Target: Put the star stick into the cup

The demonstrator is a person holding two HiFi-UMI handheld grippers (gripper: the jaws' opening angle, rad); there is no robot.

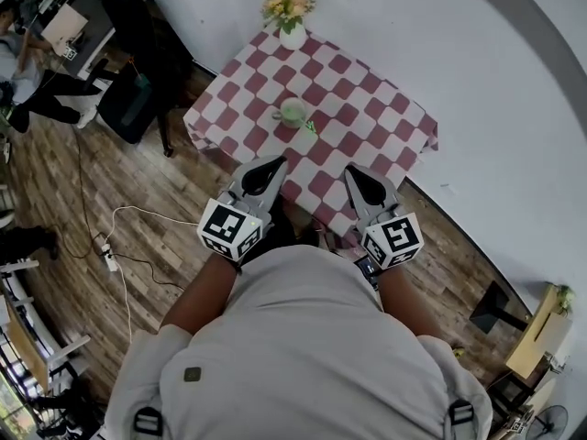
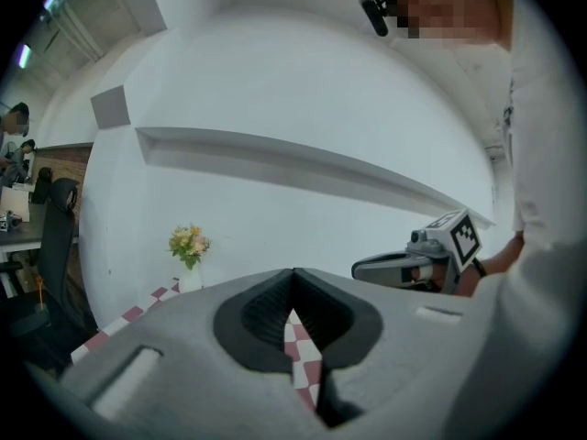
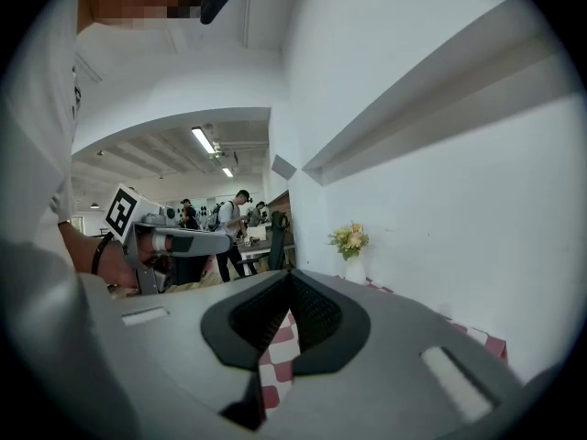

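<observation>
1. A bench point(image 1: 390, 122) covered with a red-and-white checked cloth is seen in the head view, standing against a white wall.
2. A pale green cup point(image 1: 293, 111) is placed near the middle of the bench, upright, with its mouth open upward.
3. The star stick point(image 1: 309, 126) is found lying on the cloth just beside the cup, on its near right side. It is seen only as a small bright green piece; its star shape is too small to be made out.
4. A white vase point(image 1: 293, 36) with yellow and orange flowers point(image 1: 286, 3) is set at the far edge of the bench, well apart from the cup.
5. The left gripper point(image 1: 275, 163) is held over the near edge of the bench. Its jaws are closed, the tips meeting, and only checked cloth is seen through the slit below them.
6. The right gripper point(image 1: 352, 172) is held beside it to the right, also over the near edge. Its jaws are likewise pressed together at the tips, with nothing caught between them.
7. Both grippers are kept well apart from the cup and the star stick.
</observation>
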